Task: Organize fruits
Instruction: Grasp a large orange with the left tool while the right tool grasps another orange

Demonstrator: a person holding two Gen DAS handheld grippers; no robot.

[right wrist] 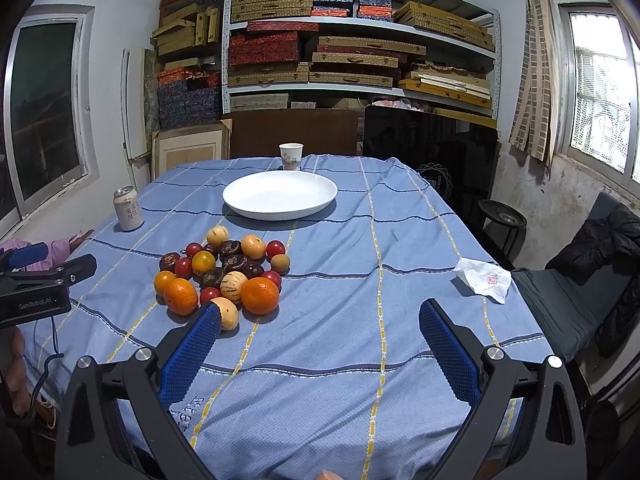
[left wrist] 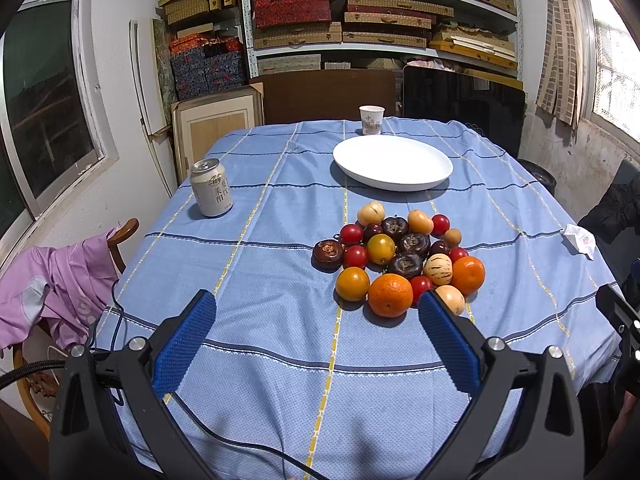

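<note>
Fruits [left wrist: 396, 256] heaped beside plate [left wrist: 394, 168]

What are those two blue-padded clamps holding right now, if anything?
Nothing. The left hand-held gripper and right hand-held gripper are both open and empty above the blue checked tablecloth; the pile of mixed fruit lies untouched.

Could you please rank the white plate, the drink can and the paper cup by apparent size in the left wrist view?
1. white plate, clearly largest.
2. drink can.
3. paper cup, smallest, though it stands farthest away, so distance shrinks it.
</note>
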